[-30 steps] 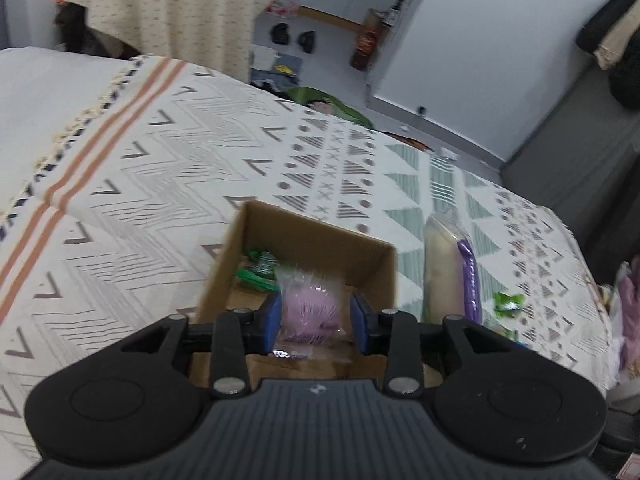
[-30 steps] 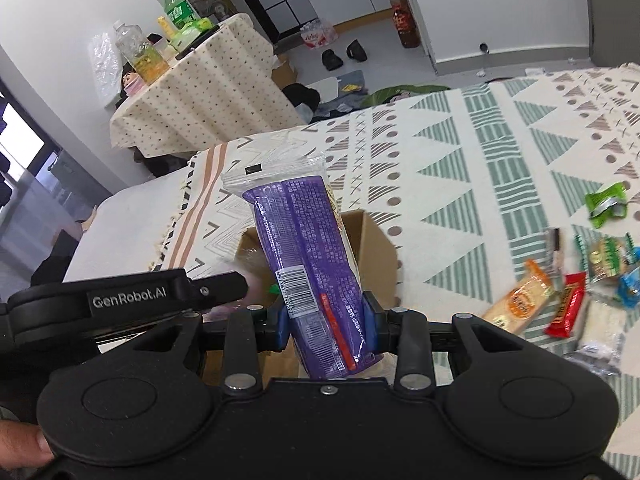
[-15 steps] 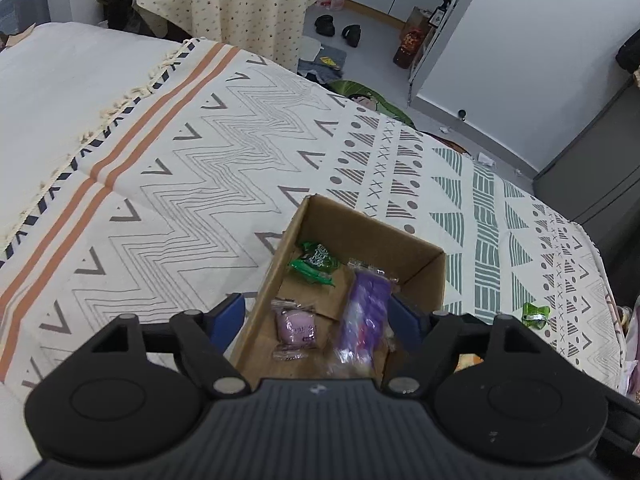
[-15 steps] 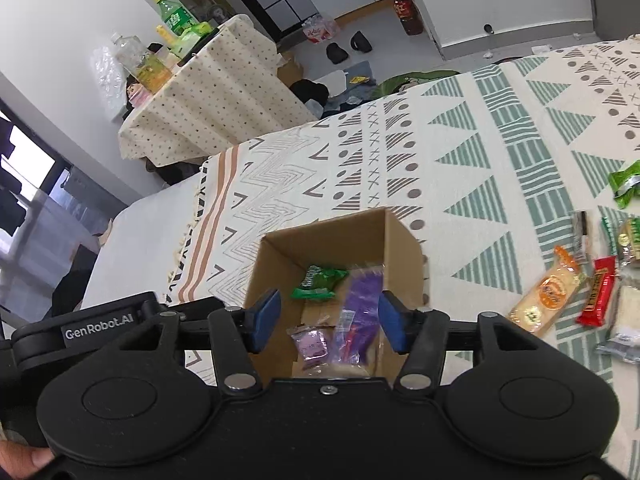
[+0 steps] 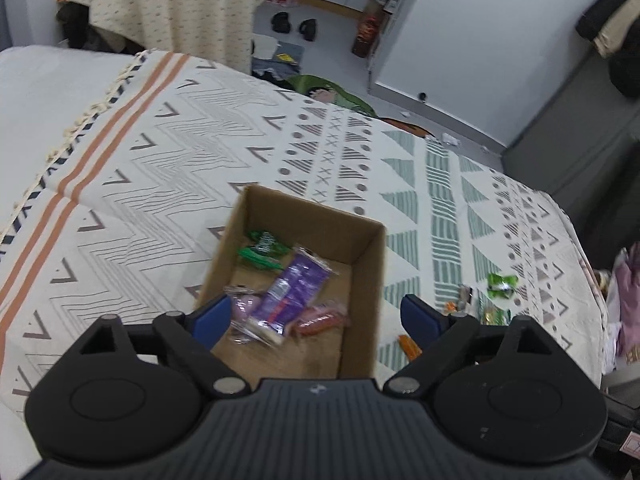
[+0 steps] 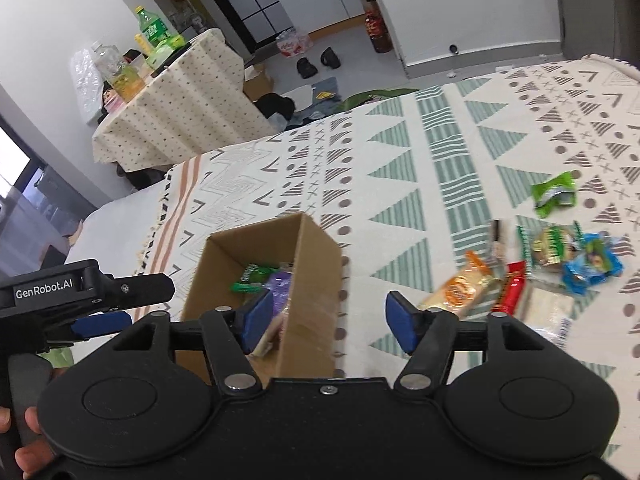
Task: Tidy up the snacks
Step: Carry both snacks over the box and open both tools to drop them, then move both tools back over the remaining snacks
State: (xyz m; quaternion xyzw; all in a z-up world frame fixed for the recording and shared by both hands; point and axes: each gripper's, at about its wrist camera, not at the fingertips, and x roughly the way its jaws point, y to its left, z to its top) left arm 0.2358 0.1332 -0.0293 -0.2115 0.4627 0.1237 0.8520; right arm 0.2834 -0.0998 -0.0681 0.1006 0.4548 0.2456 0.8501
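Note:
An open cardboard box (image 5: 372, 280) (image 6: 316, 280) stands on the patterned bedspread. Inside lie a purple cracker pack (image 5: 294, 292), a pink sweet (image 5: 244, 306), a green wrapper (image 5: 262, 248) and an orange-red snack (image 5: 318, 318). My left gripper (image 5: 316, 320) hangs open over the box's near end, nothing between its fingers. My right gripper (image 6: 328, 320) is open too, above the box's right wall. Loose snacks lie to the right: an orange pack (image 6: 460, 290), a red bar (image 6: 510, 292), a blue packet (image 6: 592, 266) and a green packet (image 6: 554, 194).
The bedspread (image 5: 160, 168) ends at a fringed left edge with plain white sheet beyond. A cloth-covered table with bottles (image 6: 172, 92) stands past the bed. Shoes and clutter lie on the floor (image 6: 316, 62). A hand (image 6: 24, 440) holds the left gripper's handle.
One second ago the left gripper held the pink sweet and the right held the purple pack. Both let go into the box, opened wide, and the right gripper has shifted right.

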